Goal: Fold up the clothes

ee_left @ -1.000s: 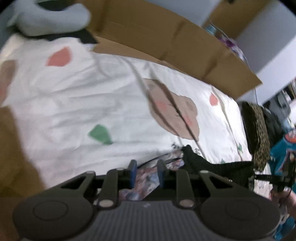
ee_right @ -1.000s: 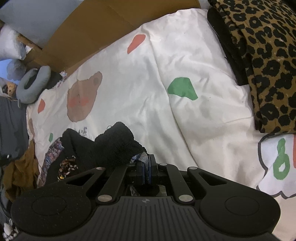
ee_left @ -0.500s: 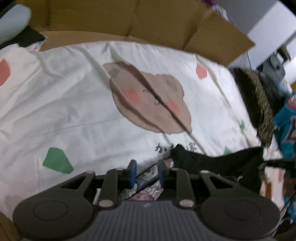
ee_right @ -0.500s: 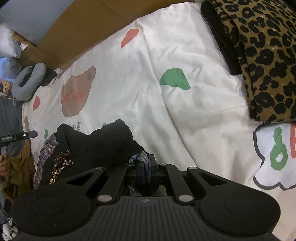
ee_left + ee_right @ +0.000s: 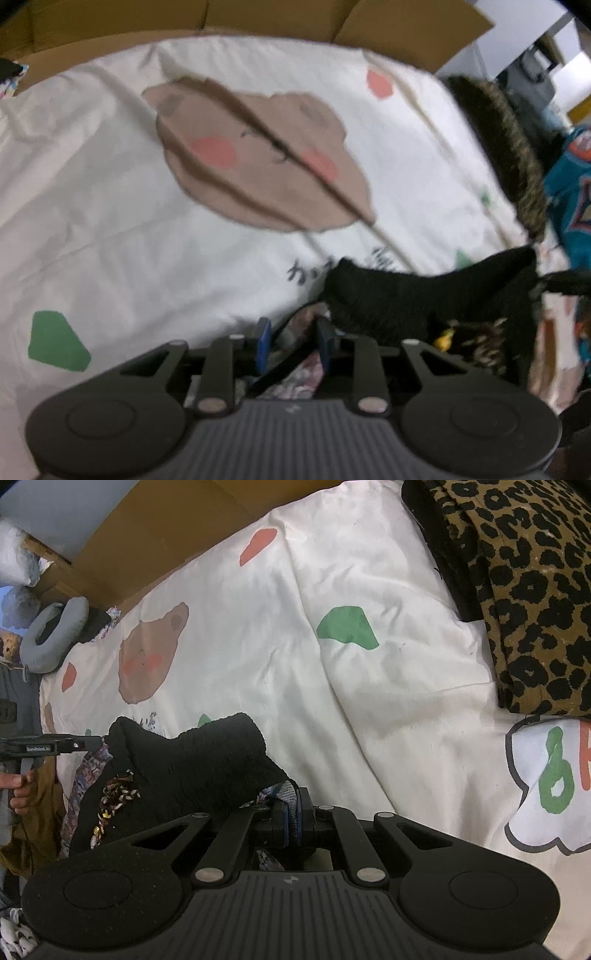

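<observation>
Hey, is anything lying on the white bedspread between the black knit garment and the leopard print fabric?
Nothing visible lies there. In the right wrist view, the white bedspread between the black knit garment and the leopard print fabric shows only its printed shapes and some wrinkles. The right gripper is shut on the garment's patterned edge.

Stretched between my two grips above the white bed (image 5: 388,686), the black knit garment (image 5: 192,764) sags in the middle, its patterned lining and a sequined patch showing along the lower edge.
</observation>
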